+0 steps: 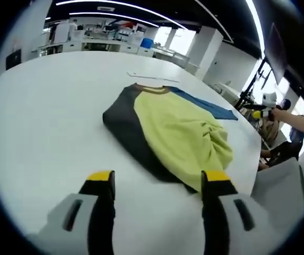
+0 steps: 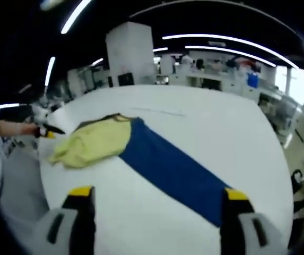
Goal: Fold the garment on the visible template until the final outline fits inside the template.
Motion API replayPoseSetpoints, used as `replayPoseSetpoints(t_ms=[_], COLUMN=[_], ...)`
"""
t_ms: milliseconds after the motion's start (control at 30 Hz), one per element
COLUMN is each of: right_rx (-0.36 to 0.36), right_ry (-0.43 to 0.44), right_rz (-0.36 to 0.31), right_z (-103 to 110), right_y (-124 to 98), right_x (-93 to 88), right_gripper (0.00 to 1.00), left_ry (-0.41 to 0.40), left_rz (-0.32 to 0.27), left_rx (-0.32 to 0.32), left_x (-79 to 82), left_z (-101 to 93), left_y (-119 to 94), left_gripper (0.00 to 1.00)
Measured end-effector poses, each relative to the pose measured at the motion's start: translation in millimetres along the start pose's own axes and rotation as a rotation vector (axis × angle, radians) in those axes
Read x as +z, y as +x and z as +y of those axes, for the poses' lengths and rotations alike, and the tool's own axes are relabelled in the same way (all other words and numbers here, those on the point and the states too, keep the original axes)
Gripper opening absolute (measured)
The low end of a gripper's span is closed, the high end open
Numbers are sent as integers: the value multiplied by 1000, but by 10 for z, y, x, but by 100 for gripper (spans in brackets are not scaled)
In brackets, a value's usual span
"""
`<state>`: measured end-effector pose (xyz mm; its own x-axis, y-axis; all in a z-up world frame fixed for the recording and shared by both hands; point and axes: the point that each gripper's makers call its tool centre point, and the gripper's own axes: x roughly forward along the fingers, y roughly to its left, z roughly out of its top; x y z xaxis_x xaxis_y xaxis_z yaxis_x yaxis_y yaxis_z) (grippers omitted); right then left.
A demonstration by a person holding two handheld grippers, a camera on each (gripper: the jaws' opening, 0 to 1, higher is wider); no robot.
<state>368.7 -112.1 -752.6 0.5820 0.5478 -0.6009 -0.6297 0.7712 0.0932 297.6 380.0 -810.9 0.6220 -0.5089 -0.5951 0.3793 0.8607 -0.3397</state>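
Note:
A garment lies on the white table (image 1: 45, 122). Its body is yellow-green (image 1: 181, 130), with a dark grey sleeve side (image 1: 122, 125), a tan collar (image 1: 154, 90) and a blue sleeve (image 1: 207, 106). The hem end is bunched into wrinkles (image 1: 215, 141). My left gripper (image 1: 157, 178) stands open just short of the dark edge, holding nothing. In the right gripper view the blue sleeve (image 2: 173, 170) stretches flat toward my right gripper (image 2: 158, 195), which is open wide and empty. The yellow-green body (image 2: 96, 141) lies beyond it.
A thin pale strip (image 1: 153, 78) lies on the table past the collar, also the pale strip (image 2: 159, 111). A person (image 1: 300, 123) at the table's edge by the hem holds a yellow-tipped tool (image 2: 45, 130). Desks and shelves (image 1: 109, 40) stand behind.

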Motion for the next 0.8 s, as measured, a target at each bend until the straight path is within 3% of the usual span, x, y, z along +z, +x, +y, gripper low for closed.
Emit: replayPoseSetpoints(t_ms=[200,300,467,633,800], right_rx=[42,58,73,74,72], right_ry=[-16,-18,-14,-14,-9], right_rz=[-12,-21,-23,-19,-29], right_z=[234,366,333,394,382], right_y=[-8,-6,12,8,4], right_x=[25,51,22,30,37], right_gripper=[99,99,99,96,95], left_ry=[-28,-61,-93,-130,-147], left_rz=[4,-2,-6,-3,0], left_rx=[6,15,42,55,63], left_x=[-31,-60,-86,-118,-139], left_z=[6,43,121,194,175], left_y=[55,99,183,277,327], left_gripper=[54,47,31,26,13])
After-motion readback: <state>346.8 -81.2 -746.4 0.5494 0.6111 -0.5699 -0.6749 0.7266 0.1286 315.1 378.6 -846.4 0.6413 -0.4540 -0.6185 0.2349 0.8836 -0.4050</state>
